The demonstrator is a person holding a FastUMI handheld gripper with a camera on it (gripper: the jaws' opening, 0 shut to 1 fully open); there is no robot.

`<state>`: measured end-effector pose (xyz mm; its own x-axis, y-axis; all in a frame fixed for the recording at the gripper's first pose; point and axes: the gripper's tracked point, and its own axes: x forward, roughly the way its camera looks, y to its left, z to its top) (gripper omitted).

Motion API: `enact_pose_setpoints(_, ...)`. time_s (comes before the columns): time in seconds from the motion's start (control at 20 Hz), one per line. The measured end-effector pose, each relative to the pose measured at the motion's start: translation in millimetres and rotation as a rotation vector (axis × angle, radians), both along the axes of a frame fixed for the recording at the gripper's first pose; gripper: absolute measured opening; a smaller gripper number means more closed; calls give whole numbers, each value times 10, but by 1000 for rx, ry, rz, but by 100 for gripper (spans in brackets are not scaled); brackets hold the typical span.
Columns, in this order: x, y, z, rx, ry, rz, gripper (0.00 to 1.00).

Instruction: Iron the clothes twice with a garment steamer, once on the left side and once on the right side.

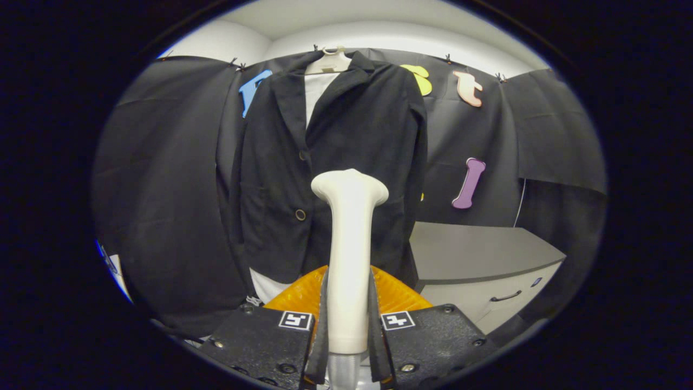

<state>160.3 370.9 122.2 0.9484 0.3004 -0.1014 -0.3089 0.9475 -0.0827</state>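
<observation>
A: Jaws status?
B: My gripper [348, 325] has its jaws clamped on the garment steamer [349, 254] handle, upright between them, head up.
A: Jacket?
B: Black blazer [346, 157] hangs on a hanger [330, 62] just beyond the steamer head; cabinet [482, 265] to its right.

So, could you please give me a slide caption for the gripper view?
Gripper shut on steamer, its head raised before the black jacket on its hanger.

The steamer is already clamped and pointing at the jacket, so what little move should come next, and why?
Probably ease forward toward one front panel. The gripper holds the white garment steamer upright between both fingers, its head just ahead of the black jacket on the hanger, seemingly not yet on the fabric.
</observation>
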Motion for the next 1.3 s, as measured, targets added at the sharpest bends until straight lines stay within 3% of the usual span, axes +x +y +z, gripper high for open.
enact_pose_setpoints(0.45, -90, -77, -928, -65, 140, -16, 33)
enact_pose_setpoints(0.9, 10, -124, -1487, -99, 248, -28, 33)
enact_pose_setpoints(1.1, -42, -85, -1341, -111, 234, -13, 33)
enact_pose_setpoints(1.3, -299, 53, -684, -87, 110, 39, 33)
